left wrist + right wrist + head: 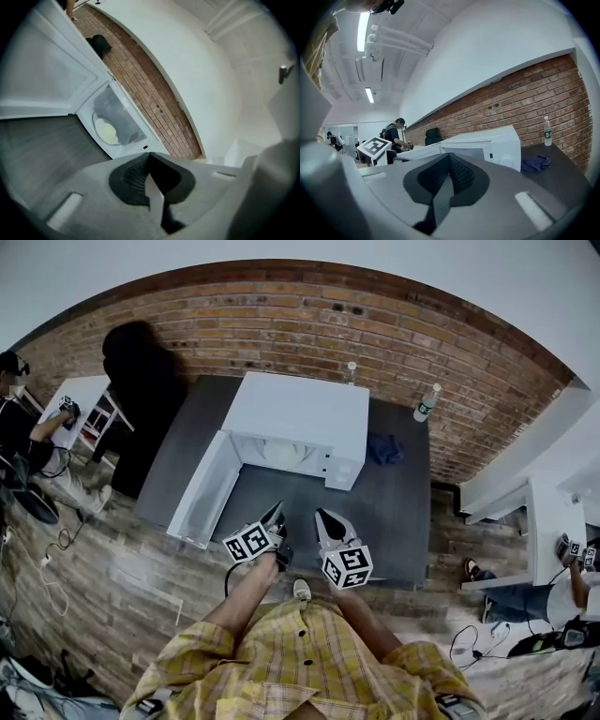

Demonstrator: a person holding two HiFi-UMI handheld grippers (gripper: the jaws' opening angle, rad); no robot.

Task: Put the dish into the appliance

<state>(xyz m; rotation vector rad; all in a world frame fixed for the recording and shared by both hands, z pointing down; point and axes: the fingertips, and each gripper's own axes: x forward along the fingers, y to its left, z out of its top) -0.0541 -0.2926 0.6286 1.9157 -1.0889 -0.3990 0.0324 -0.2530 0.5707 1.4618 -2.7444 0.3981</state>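
Note:
A white microwave stands at the back of a dark grey table, its door swung open to the left. A pale round dish lies inside the cavity; in the left gripper view, which is tilted, the dish also shows on the cavity floor. My left gripper hovers in front of the opening, shut with nothing in it. To its right my right gripper is also shut and empty, pointing toward the microwave.
A blue cloth lies right of the microwave, with a bottle at the table's back right corner and another bottle behind the microwave. A brick wall runs behind. A person sits at a desk far left; a white desk stands right.

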